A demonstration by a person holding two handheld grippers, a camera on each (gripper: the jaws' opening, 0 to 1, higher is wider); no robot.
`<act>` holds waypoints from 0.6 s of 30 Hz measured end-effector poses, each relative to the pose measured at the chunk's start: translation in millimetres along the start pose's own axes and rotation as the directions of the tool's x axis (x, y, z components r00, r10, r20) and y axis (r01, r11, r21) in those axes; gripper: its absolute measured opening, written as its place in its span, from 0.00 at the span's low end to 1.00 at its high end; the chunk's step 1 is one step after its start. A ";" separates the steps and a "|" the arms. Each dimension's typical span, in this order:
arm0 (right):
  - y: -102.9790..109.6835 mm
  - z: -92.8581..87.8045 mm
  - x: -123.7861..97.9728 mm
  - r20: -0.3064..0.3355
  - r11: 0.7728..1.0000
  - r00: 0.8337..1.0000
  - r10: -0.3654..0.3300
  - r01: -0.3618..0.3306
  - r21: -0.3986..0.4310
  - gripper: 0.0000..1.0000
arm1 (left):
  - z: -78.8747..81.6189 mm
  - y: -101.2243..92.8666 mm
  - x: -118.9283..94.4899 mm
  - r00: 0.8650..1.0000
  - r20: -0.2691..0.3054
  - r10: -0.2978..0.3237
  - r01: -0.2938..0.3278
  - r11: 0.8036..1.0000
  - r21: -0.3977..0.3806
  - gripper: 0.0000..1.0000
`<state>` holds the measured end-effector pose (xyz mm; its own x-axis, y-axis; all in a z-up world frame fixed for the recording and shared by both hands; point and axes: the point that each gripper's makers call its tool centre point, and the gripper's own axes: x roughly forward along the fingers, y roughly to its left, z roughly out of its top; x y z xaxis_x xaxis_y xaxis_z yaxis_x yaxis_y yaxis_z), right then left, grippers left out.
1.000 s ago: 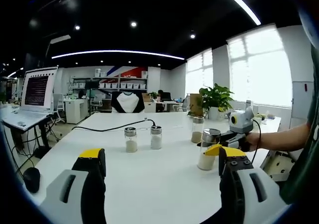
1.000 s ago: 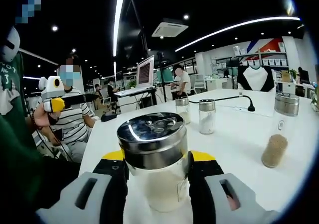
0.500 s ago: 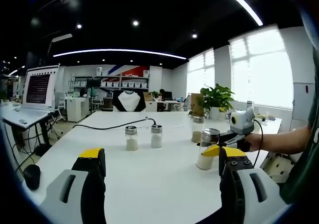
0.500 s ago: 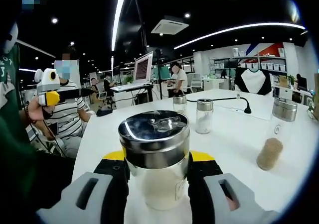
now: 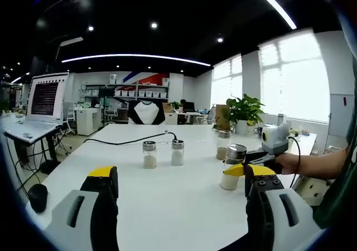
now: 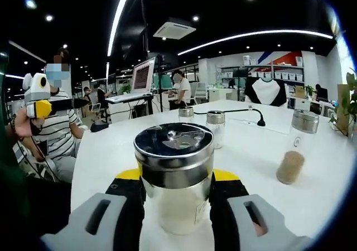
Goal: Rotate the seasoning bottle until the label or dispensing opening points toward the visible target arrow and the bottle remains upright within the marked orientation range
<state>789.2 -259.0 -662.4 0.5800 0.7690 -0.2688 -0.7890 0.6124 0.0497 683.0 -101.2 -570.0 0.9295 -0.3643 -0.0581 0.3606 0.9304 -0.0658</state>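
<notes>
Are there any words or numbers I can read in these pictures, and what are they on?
None can be read.
Monitor: rows of text, too small and blurred.
Held seasoning bottle, clamped in the right gripper: a pale label edge, no letters legible.
Brown-filled bottle: a small round mark, unreadable.
Boxes on the shelf: nothing legible.

My right hand-held gripper (image 6: 174, 206) shows grey bodies with yellow-topped black jaws at lower centre. The seasoning bottle (image 6: 174, 181) there has a shiny silver cap and pale contents. The counter (image 6: 251, 162) is white. At left, a black-and-white striped shirt (image 6: 56, 136).
</notes>
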 end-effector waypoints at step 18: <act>-5.0 -1.0 2.5 -0.032 0.990 0.990 -0.141 0.141 0.026 0.43 | 7.7 5.5 -3.7 1.000 0.019 0.009 -0.008 1.000 -0.019 1.00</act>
<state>794.4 -260.2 -664.3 0.6784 0.6691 -0.3034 -0.6936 0.7195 0.0361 682.2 -94.4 -562.5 0.9339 -0.3555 -0.0396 0.3514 0.9325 -0.0838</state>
